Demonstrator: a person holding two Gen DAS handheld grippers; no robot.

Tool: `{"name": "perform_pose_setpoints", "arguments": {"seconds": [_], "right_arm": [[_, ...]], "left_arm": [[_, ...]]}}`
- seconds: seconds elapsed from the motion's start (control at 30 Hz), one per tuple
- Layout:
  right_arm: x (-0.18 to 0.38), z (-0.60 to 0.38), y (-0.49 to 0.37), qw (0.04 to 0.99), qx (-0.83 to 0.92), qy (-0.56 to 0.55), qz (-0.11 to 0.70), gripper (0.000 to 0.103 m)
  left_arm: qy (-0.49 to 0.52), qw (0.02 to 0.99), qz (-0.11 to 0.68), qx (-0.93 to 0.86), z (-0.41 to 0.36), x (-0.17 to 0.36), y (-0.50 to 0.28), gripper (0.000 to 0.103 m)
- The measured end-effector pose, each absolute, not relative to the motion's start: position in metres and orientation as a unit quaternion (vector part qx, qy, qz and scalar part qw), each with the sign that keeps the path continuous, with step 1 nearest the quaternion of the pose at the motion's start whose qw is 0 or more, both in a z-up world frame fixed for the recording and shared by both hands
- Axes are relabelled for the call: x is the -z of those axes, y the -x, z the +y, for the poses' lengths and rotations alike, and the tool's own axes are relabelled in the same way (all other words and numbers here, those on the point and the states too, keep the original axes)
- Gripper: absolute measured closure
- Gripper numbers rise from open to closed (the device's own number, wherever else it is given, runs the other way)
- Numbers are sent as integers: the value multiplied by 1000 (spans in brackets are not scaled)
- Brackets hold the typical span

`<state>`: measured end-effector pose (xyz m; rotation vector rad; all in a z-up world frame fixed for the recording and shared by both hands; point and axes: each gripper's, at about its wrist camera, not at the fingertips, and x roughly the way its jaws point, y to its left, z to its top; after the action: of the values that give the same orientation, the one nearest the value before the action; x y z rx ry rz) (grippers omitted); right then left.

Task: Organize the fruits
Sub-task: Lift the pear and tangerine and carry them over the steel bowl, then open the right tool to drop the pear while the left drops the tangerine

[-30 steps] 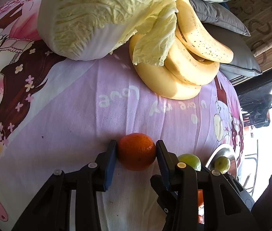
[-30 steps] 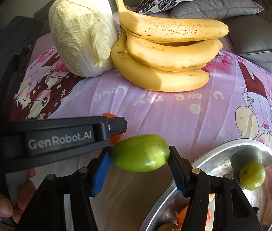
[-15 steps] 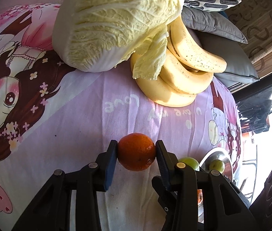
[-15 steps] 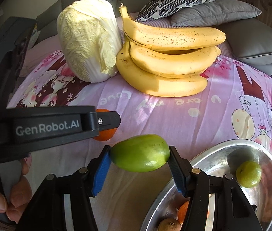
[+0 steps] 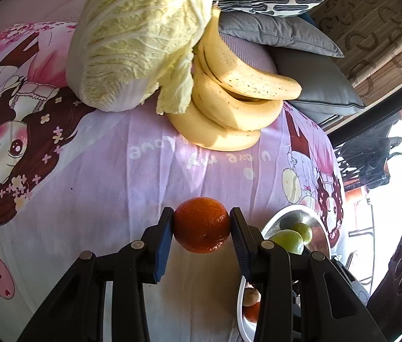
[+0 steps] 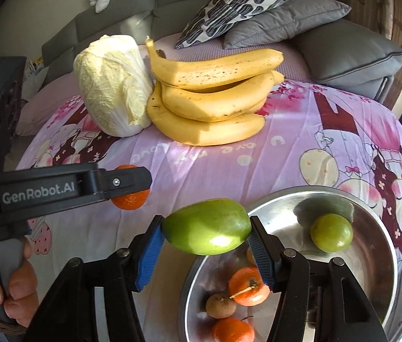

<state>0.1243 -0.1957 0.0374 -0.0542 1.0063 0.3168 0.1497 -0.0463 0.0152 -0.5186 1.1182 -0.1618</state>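
A sofa with grey cushions (image 6: pixel 343 48) backs the table under its pink cartoon cloth (image 6: pixel 300 131). My left gripper (image 5: pixel 201 225) is clamped on an orange (image 5: pixel 201 224), held above the cloth near the front edge. My right gripper (image 6: pixel 206 232) is clamped on a green fruit (image 6: pixel 206 226), just over the left rim of the metal bowl (image 6: pixel 377 245). The bowl holds a small green fruit (image 6: pixel 331 232), oranges (image 6: pixel 248 286) and a brown fruit (image 6: pixel 220 305). Bananas (image 6: pixel 212 99) touch a cabbage (image 6: pixel 112 85) at the far edge.
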Motion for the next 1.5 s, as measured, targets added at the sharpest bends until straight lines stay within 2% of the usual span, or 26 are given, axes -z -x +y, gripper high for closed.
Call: {"name": "perform_pose_setpoints", "arguments": {"seconds": [0.5,0.97,1.5], "right_arm": [[-36,-282,-122,870,-49,-22,490,41],[-14,-279,-125,851,-54,-7,523,41],[-9,-277,-127,844,-59,-2,533,41]], "left_arm": [[183,804,542,161,-117,-30,-134,62],[159,785,578,157,-133,-13,-130,61],[166,781,581,155,-131,-14,-127,61]]}}
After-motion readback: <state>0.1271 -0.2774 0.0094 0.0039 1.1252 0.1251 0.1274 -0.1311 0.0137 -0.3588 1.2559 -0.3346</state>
